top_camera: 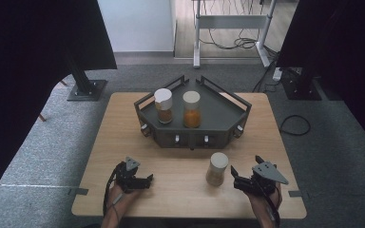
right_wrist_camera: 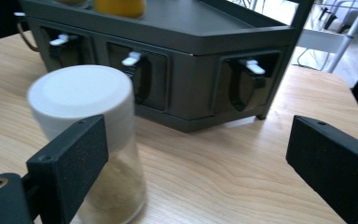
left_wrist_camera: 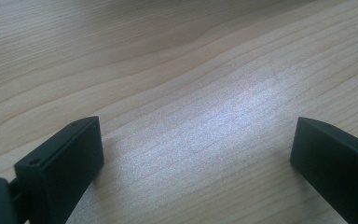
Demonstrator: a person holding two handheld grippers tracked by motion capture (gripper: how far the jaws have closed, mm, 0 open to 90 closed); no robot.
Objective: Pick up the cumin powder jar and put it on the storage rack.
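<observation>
**Inspector:** High view first. Where does the spice jar (top_camera: pixel 216 168) stand relative to the tongs?

**Assistant:** Upright on the wooden table (top_camera: pixel 123 137), just beside the right gripper (top_camera: pixel 238 183), toward its left-hand side and slightly ahead of the jaws. The left gripper (top_camera: pixel 145 181) is well apart from it, so the right hand is the nearer. The jar's long axis is vertical, white lid up.

**Inspector:** State of both tongs?

**Assistant:** Both spread, nothing between either pair.

**Inspector:** Beyond them?

**Assistant:** A dark angular rack (top_camera: pixel 218 118) sits farther ahead with two lidded jars (top_camera: pixel 191 109) on its shelf. Grey carpet, a desk frame and loose cables lie around the table.

**Inspector:** Left gripper view.

**Assistant:** Jaws stand wide over bare wood grain (left_wrist_camera: pixel 191 93), with a soft glare patch between them.

**Inspector:** Right gripper view.

**Assistant:** The jar (right_wrist_camera: pixel 91 135) stands behind the left-hand jaw, partly hidden by it, not between the pads and apparently not touched. The rack front (right_wrist_camera: pixel 182 79), with white-tipped latches, lies ahead. My judgement: the gripper must shift toward that jaw's side to centre the jar before closing.
</observation>
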